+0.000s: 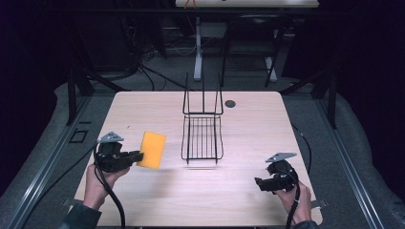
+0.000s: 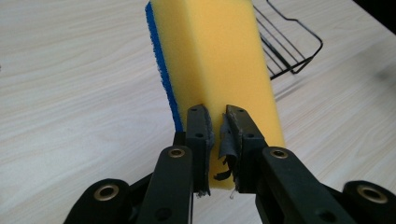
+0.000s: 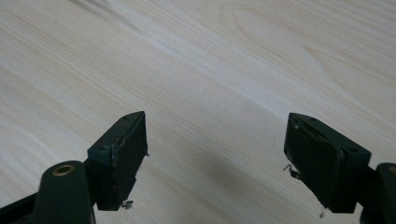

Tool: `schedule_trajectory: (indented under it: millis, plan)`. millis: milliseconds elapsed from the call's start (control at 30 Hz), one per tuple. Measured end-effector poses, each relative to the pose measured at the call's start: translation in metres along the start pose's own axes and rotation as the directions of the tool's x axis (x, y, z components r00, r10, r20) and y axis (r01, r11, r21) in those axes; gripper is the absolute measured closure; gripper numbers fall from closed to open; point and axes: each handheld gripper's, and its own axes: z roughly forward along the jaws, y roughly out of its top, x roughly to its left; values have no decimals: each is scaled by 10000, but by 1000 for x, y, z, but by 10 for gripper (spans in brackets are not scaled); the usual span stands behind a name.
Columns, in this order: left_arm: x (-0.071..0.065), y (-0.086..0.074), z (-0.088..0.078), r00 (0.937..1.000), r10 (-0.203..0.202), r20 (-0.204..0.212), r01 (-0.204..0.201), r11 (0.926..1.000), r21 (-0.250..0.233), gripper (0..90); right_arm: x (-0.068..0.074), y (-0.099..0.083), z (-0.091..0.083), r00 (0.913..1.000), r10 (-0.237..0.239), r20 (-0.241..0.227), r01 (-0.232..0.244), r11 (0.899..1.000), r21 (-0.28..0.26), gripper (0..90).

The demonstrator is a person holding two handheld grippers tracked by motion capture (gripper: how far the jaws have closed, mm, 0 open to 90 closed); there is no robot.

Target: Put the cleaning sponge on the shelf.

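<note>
Sponge, yellow with a blue scouring face, hangs pinched in the left hand-held gripper above the worktop, while the right hand-held gripper gapes wide, empty.

Left gripper clamped, raised; right gripper jaws wide, low.

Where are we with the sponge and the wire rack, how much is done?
Done: the left gripper has the yellow sponge clamped and lifted off the table. In hand: carrying, likely toward the wire rack, which sits empty. Left: placing it there, if that's the goal. The right gripper is open, idle.
</note>
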Motion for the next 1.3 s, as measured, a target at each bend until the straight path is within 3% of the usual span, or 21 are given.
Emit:
schedule_trajectory:
  millis: [900,1300]
  plan:
    - [-19,35,18,9969,636,464,-614,9970,-469,804,1,0,-2,10000,-64,-77,64,10000,-22,195]
    - [-22,48,35,9958,436,800,-403,9983,-425,804,1,0,-3,9999,-20,-105,20,10000,-20,194]
